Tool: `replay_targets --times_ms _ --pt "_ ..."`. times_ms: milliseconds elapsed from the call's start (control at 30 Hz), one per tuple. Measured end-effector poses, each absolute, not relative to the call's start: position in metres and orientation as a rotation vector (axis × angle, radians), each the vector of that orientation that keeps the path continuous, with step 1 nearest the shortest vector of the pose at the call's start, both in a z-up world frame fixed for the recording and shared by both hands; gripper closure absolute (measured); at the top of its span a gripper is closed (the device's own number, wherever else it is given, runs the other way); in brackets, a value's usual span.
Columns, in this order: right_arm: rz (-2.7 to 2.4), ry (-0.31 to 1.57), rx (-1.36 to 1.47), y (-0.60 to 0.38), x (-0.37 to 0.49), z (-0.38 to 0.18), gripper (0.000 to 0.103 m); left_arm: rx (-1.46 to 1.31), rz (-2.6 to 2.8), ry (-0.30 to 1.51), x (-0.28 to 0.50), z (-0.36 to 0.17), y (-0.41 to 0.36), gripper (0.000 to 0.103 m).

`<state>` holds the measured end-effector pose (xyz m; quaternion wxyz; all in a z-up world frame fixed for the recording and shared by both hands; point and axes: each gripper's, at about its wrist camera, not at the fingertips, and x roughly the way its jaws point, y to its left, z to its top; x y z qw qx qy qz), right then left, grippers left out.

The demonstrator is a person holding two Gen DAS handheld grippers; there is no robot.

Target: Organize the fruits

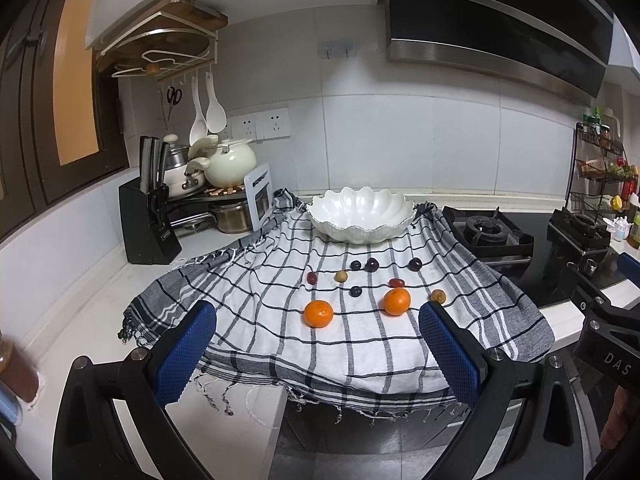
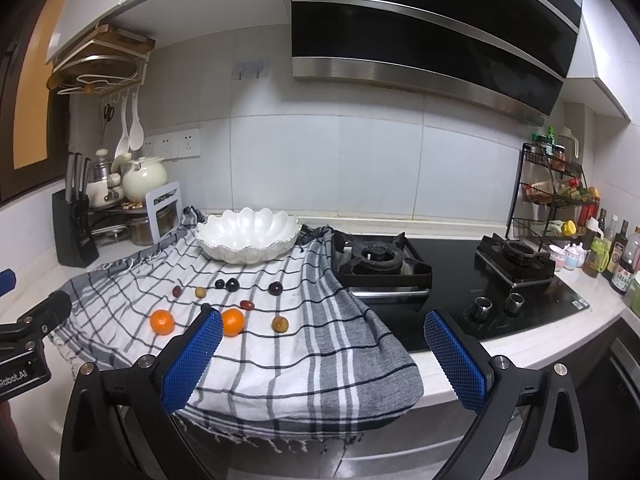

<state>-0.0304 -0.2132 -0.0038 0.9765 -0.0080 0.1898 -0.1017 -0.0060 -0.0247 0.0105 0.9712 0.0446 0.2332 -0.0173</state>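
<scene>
On the checked cloth [image 1: 280, 312] over the table, two oranges [image 1: 318, 313] and small grapes [image 1: 372, 265] lie loose, near side of the empty white bowl [image 1: 362, 213]. Left claw [image 1: 316, 356] and right claw [image 2: 323, 360] hover apart, holding nothing. Risks: round fruit rolling off the draped edge if nudged; grapes squashing under a hard pinch.

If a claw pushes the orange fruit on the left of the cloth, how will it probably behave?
The left orange looks round, so it would likely roll rather than slide. The checked cloth lies loose and wrinkled, which may slow it. It sits apart from the other orange, so a gentle push probably would not disturb it.
</scene>
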Motion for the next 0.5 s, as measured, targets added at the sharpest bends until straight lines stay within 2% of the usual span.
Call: replay_targets --times_ms 500 --pt "-0.202 0.381 -0.02 -0.216 -0.0287 0.0012 0.001 0.074 -0.039 0.468 -0.0041 0.0117 -0.0242 0.0"
